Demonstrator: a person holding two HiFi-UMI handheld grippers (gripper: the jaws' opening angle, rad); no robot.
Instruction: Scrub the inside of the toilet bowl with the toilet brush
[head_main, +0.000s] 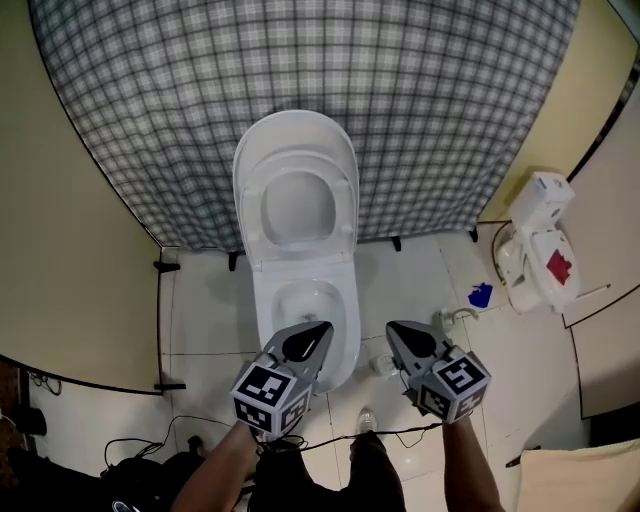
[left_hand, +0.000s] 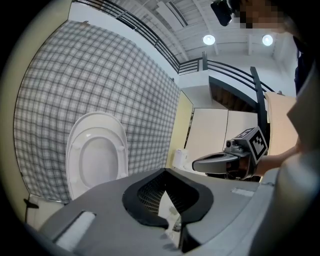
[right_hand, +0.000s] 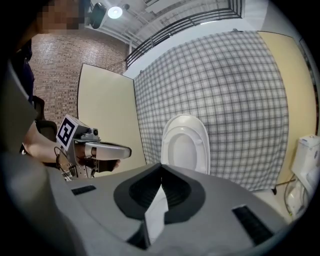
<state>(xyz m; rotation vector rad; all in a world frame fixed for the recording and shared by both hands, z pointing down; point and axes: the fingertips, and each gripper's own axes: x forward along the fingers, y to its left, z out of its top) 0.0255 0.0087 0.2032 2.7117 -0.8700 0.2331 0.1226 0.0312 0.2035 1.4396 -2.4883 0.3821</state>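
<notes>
A white toilet (head_main: 300, 300) stands against a checked curtain, with its lid and seat (head_main: 296, 190) raised and the bowl uncovered. My left gripper (head_main: 322, 329) hovers over the bowl's near rim with its jaws shut and nothing in them. To the right of the bowl, above the floor, my right gripper (head_main: 393, 329) is also shut and empty. In the left gripper view the raised seat (left_hand: 97, 156) is ahead and the right gripper (left_hand: 196, 165) is at the right. The right gripper view shows the seat (right_hand: 185, 145) and the left gripper (right_hand: 128, 151). I cannot pick out a toilet brush with certainty.
The checked curtain (head_main: 300, 60) hangs behind the toilet. A small pale object (head_main: 381, 365) sits on the tiles by the toilet base, another one (head_main: 455, 316) farther right. A blue item (head_main: 481, 295) and a white unit (head_main: 540, 250) stand at the right wall. Cables (head_main: 150, 445) lie near my feet.
</notes>
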